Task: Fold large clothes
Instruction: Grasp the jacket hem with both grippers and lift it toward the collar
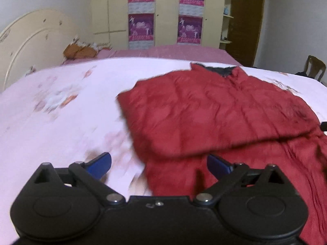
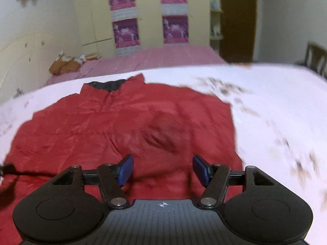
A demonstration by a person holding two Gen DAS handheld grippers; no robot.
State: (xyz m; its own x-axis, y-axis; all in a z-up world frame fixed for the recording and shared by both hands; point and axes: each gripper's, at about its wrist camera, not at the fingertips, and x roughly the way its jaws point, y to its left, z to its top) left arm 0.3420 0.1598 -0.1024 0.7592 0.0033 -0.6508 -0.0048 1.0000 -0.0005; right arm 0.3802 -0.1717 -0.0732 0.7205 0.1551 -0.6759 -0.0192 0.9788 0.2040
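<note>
Covering bed, floral sheet [image 1: 61, 110], seemingly, wardrobe [image 1: 165, 12] behind

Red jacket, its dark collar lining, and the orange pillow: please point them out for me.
red jacket [image 2: 126, 126]: right wrist view, the middle of its front.
dark collar lining [image 2: 108, 85]: right wrist view, the grey inside of the neck opening.
orange pillow [image 1: 79, 51]: left wrist view, its orange face beside the headboard.

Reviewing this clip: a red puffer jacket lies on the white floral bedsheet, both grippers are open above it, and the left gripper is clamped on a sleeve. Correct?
Not quite. The left gripper holds nothing: the left wrist view shows its blue pads spread apart, empty. The rest stands: the red puffer jacket lies on the white floral bedsheet, and the right gripper is open too.
</note>
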